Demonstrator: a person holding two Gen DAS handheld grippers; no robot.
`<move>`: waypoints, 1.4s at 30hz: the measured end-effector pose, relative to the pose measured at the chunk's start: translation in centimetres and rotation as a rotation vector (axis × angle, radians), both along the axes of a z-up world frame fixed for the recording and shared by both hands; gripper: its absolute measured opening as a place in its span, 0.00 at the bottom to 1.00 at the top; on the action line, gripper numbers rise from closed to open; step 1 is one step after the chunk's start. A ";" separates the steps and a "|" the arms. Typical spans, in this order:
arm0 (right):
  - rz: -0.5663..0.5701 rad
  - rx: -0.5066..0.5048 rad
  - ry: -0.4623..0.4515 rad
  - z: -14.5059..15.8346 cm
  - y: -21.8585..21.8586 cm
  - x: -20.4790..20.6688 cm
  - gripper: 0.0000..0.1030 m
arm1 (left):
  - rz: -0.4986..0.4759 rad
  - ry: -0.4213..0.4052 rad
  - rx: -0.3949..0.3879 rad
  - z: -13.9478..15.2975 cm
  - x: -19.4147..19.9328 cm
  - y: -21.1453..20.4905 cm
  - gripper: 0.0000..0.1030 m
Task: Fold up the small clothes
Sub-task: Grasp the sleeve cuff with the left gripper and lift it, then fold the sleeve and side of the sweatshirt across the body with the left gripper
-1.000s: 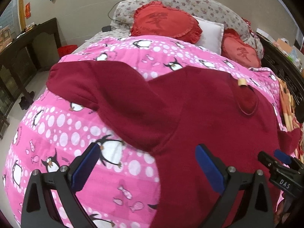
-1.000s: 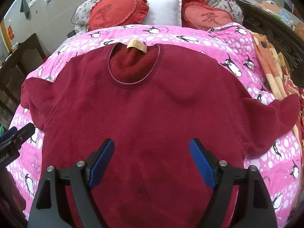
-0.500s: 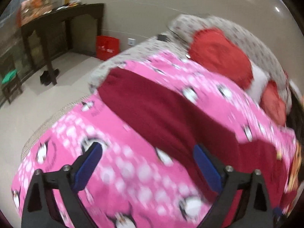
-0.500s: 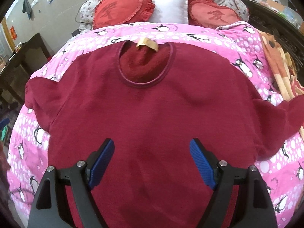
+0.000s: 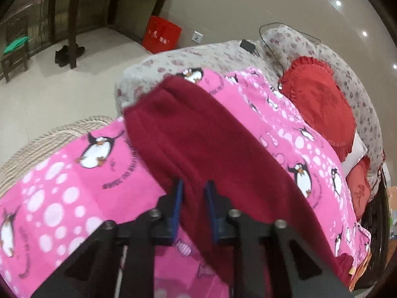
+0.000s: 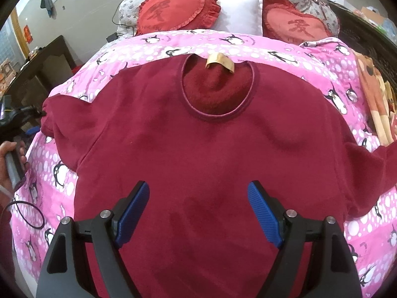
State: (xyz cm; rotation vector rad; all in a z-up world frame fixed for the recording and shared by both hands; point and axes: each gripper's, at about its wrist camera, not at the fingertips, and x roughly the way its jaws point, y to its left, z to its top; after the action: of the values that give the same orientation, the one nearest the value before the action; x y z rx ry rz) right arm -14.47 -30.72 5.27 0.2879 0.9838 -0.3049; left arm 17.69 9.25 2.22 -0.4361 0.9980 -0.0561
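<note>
As left tool (image 5: pixel 193 193) is closing on the sleeve (image 5: pixel 188 134), we lift slowly; right tool (image 6: pixel 198 213) hovers wide over sweater (image 6: pixel 198 149).

Sweater (image 6: pixel 198 154): solid dark red, fuzzy inside at collar, tan neck label (image 6: pixel 220 62).
Blanket (image 6: pixel 285 49): hot pink, white dots, black-and-white penguins with orange beaks, dark lettering arcs.
Heart cushions (image 6: pixel 173 10): red, ruffled edge, darker red character printed in centre.
Pillow (image 6: pixel 240 12) between them: plain white.
Bedsheet (image 5: pixel 198 57): grey-beige, small reddish floral print.
Tool pads (image 6: pixel 265 213): blue, ribbed; tool bodies black, silver screws.
Left tool (image 5: pixel 193 193): same blue on black.
Bag (image 5: pixel 162 34) by wall: bright red, white print.
Rug (image 5: pixel 44 141): cream, braided.
Floor: pale beige. Furniture: dark brown.
</note>
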 end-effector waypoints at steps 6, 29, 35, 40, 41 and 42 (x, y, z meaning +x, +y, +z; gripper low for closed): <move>-0.036 0.035 -0.005 -0.3 -1.0 -0.6 0.60 | -0.008 -0.039 -0.056 1.0 -0.6 0.8 0.08; -0.255 0.057 -0.062 1.1 -10.9 -7.3 0.60 | -0.872 -0.186 -0.114 8.8 -23.5 -32.2 0.08; -0.335 0.057 -0.068 1.1 -14.5 -9.6 0.60 | -0.971 -0.133 0.005 5.9 -27.9 -33.9 0.56; -0.296 0.078 -0.099 1.3 -14.0 -9.4 0.60 | -0.916 -0.275 0.014 9.0 -28.0 -28.3 0.90; -0.265 0.076 -0.113 1.6 -13.4 -9.0 0.60 | -0.893 -0.304 0.039 9.7 -27.7 -26.9 0.91; -0.241 0.075 -0.122 1.8 -12.9 -8.7 0.60 | -0.865 -0.318 0.060 10.1 -27.1 -25.5 0.91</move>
State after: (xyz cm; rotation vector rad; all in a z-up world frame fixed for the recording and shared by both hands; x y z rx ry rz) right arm -23.12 -43.60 7.11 0.4895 0.8416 -0.4651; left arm -9.40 -16.25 12.32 0.0874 0.8080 -0.8452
